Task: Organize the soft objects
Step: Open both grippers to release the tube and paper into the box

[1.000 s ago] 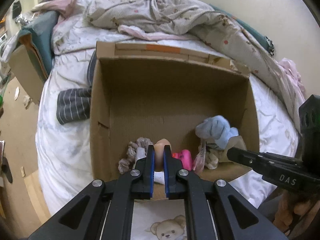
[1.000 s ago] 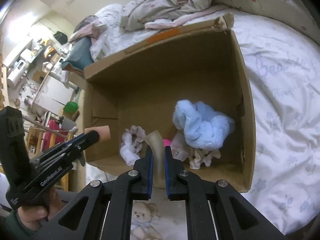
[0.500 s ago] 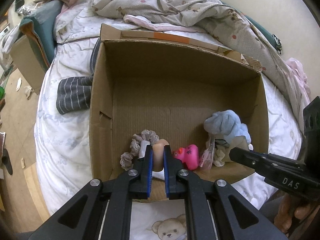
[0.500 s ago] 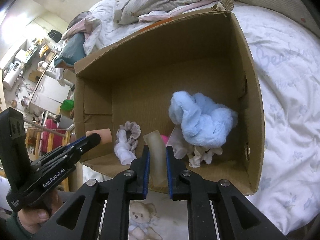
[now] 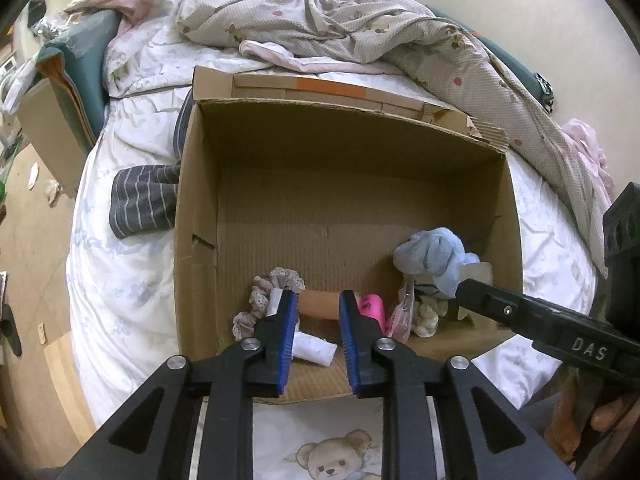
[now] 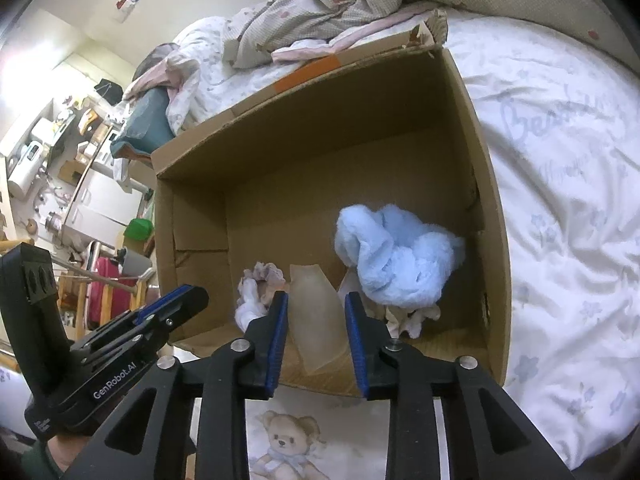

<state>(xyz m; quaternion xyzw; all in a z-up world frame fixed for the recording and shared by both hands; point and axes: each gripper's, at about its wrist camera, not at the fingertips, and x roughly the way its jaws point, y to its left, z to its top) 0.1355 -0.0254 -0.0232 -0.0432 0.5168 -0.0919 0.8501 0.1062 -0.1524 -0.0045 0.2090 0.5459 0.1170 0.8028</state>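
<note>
An open cardboard box stands on the bed. Inside lie a light blue plush cloth, a frilly scrunchie, a pink toy and a white rolled cloth. My left gripper hangs over the box's near edge, jaws opening; a peach roll lies on the box floor beyond them, free of the pads. My right gripper is also opening, with a translucent beige piece tilted loosely between its jaws.
A grey striped cloth lies on the white sheet left of the box. A rumpled patterned blanket is heaped behind it. A bear-print sheet lies under both grippers. Cluttered furniture stands beyond the bed's left side.
Both grippers' jaws have parted. The peach roll has left the left jaws and now lies flat in the box. The beige piece sits loose between the right jaws.
</note>
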